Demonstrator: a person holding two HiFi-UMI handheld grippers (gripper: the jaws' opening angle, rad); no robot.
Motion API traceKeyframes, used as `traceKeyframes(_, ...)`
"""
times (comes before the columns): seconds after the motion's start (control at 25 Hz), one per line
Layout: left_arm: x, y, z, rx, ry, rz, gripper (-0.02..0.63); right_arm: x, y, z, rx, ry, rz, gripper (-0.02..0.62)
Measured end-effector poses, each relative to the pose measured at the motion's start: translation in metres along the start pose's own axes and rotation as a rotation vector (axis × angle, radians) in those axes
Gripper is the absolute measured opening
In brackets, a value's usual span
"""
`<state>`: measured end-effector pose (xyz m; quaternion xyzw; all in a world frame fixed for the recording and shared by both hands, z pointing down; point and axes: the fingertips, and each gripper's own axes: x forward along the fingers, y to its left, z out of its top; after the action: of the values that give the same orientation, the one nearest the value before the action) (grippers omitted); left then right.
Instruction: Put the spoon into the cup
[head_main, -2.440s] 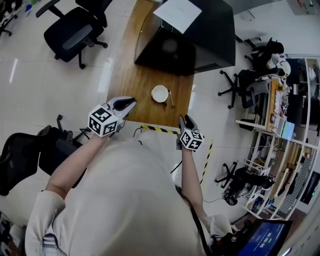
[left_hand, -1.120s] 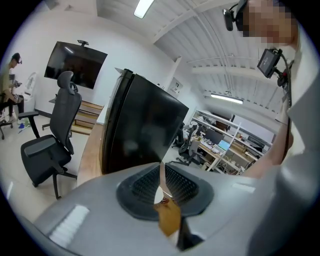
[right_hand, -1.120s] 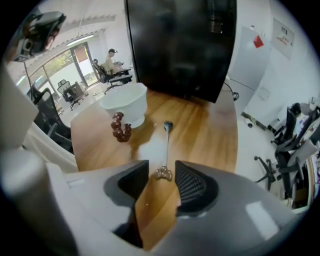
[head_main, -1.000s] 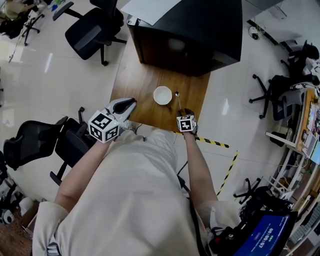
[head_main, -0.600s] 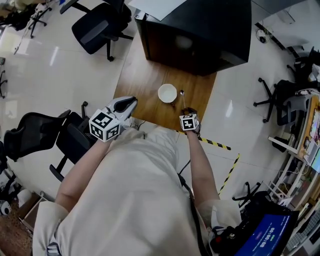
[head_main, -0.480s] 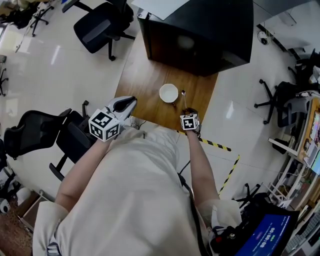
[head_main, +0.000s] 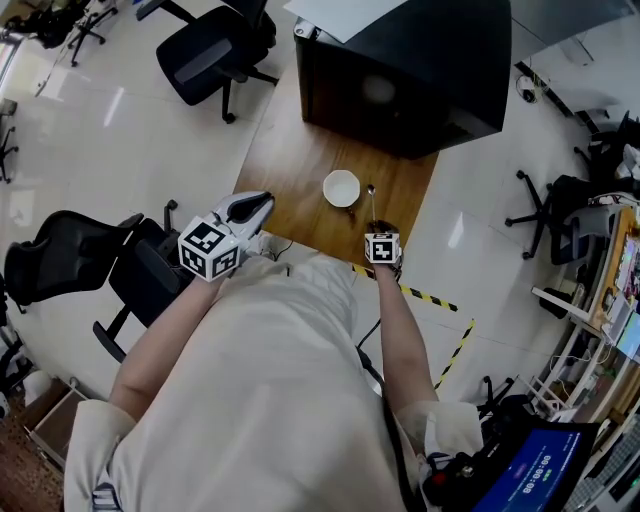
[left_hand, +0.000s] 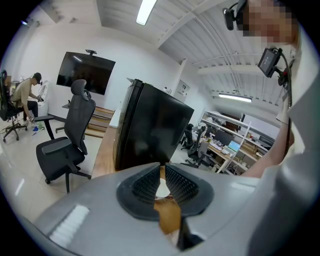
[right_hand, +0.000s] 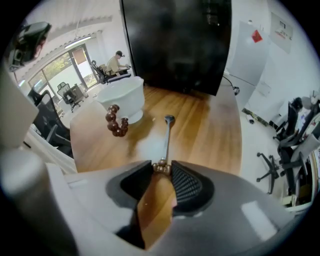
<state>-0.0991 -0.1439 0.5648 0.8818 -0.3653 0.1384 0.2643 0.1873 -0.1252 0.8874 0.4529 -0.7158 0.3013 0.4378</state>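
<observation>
1. The spoon (right_hand: 167, 137) lies flat on the wooden table (head_main: 290, 160). Its bowl points away from the person and its handle runs back toward the near edge.
2. The white cup (head_main: 341, 187) stands upright on the same table just to the left of the spoon, apart from it. The spoon is therefore outside the cup.
3. In the right gripper view, a string of brown beads (right_hand: 116, 123) hangs against the cup's near side.
4. The right gripper (right_hand: 161, 167) points steeply down at the near end of the spoon. Its jaws have just been closing, and the knobbed tip of the handle now sits pinched between the two jaw tips. The rest of the spoon rests on the wood.
5. The left gripper (left_hand: 161, 170) is held off the table's left near corner, pointing roughly level toward the cup. Its jaws stand barely apart, leaving a thin slit with nothing in it.
6. A large black cabinet (head_main: 410, 70) fills the far end of the table.
7. A black office chair (head_main: 215, 45) stands on the pale floor to the table's left.
8. Yellow-and-black tape (head_main: 430, 297) marks the floor near the person's right arm.
</observation>
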Motion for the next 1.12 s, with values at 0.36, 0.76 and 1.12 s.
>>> traceKeyframes(0.36,0.004,-0.004,-0.001,0.001,-0.019,-0.04,0.017,-0.059,0.001,0.042,0.0,-0.109,0.001,0.124)
traceKeyframes(0.76,0.001,-0.003,0.007,0.003,-0.059,-0.059,0.017,-0.104,0.03,0.085,-0.176,-0.138,0.028,0.124)
traceKeyframes(1.12,-0.011,0.008,0.01,-0.014,-0.092,-0.041,0.017,-0.089,0.064,0.092,-0.299,-0.014,0.095,0.126)
